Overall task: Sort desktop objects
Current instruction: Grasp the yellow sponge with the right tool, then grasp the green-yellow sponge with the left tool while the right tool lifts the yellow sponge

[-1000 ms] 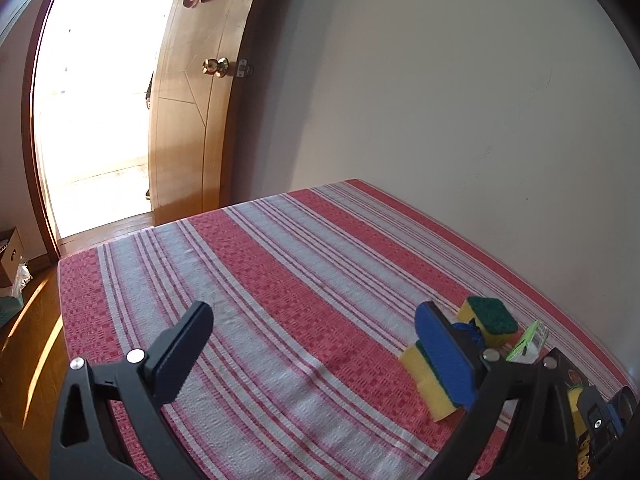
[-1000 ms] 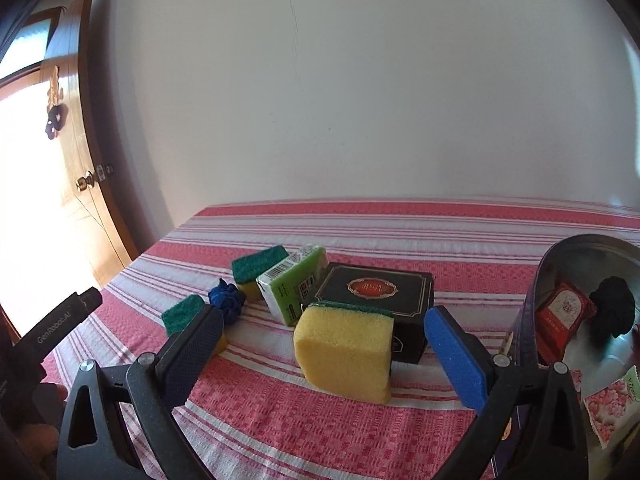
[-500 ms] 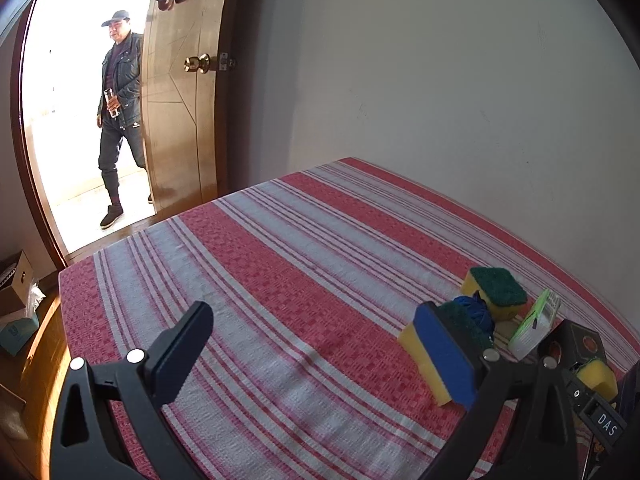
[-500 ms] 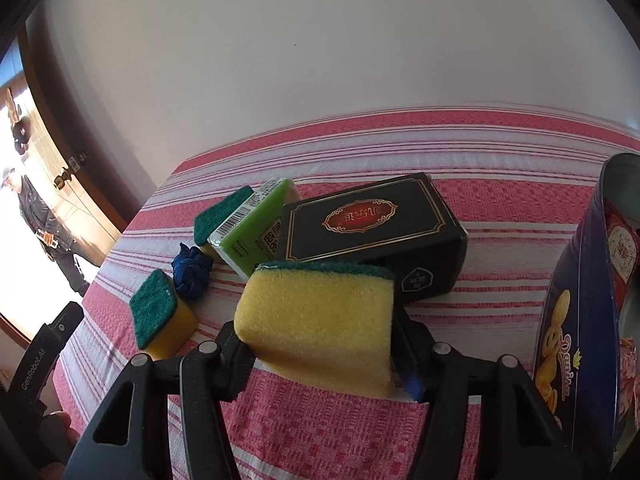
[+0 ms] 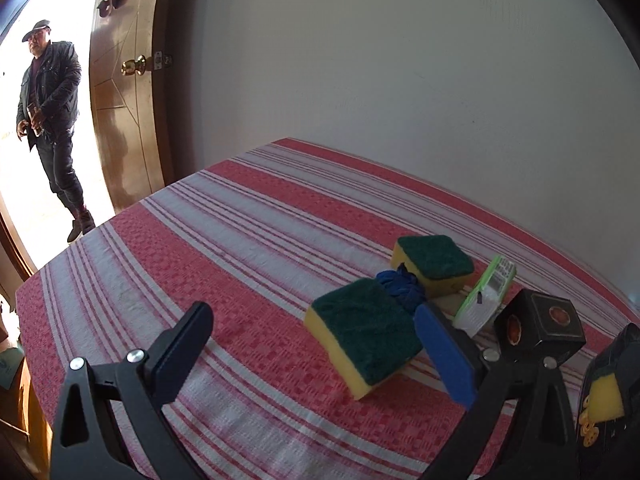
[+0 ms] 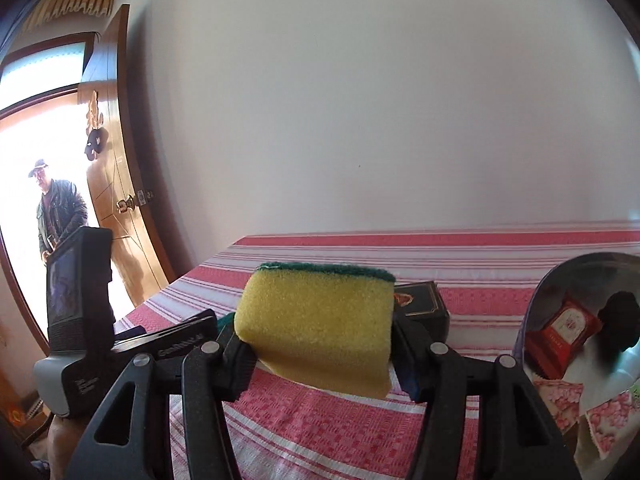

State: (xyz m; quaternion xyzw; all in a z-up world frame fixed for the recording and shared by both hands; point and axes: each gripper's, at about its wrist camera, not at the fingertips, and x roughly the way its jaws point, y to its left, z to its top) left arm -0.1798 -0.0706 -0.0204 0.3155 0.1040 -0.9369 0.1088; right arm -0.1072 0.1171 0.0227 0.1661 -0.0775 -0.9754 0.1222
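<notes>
Red-and-white striped cloth on table: right tongs clenched on yellow sponge w/ green scrub top, lifted clear, open round metal tin just to its right; left tongs released, empty, nearer second green-topped yellow sponge.

We see two sponges on the counter, a cloth between them. A box lies right of them.
</notes>
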